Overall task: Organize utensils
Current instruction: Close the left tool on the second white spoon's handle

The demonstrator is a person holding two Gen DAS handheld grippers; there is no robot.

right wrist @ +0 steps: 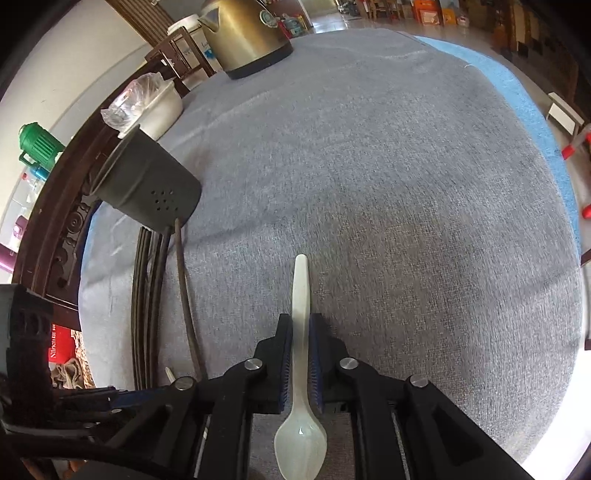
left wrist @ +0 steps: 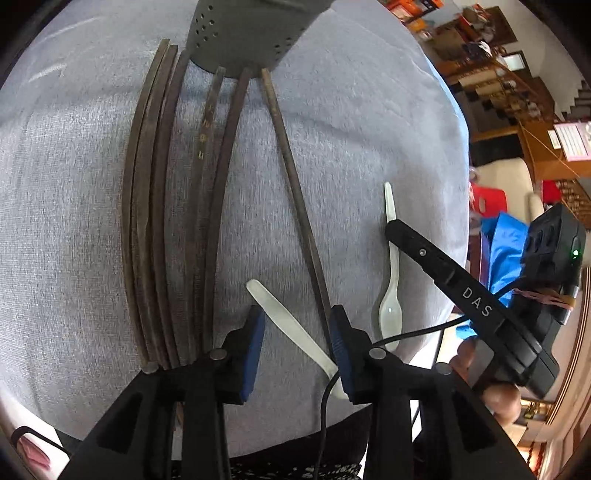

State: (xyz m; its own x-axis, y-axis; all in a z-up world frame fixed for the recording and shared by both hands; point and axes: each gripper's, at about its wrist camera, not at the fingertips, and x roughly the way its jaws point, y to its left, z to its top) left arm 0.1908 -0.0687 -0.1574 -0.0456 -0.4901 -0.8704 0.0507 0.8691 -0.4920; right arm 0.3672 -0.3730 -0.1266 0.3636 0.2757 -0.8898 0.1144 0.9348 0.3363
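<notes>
Two white plastic spoons lie on the grey cloth (right wrist: 406,184). My left gripper (left wrist: 297,328) stands open; one spoon's handle (left wrist: 284,321) crosses slantwise between its blue pads (left wrist: 255,343), and a lone dark chopstick (left wrist: 291,177) runs up to the right pad. My right gripper (right wrist: 300,321) is shut on the other spoon (right wrist: 301,439) at mid-handle, bowl toward the camera. In the left wrist view that spoon (left wrist: 389,314) lies right, under the right gripper (left wrist: 392,227). Several dark chopsticks (left wrist: 162,221) lie bundled at left, far ends at a grey perforated holder (left wrist: 240,33).
A brass kettle (right wrist: 251,37) and a white tub with a plastic bag (right wrist: 155,107) stand at the cloth's far left edge. Carved dark wood (right wrist: 66,229) borders the left side. A hand (left wrist: 495,398) holds the right gripper beyond the table's right edge.
</notes>
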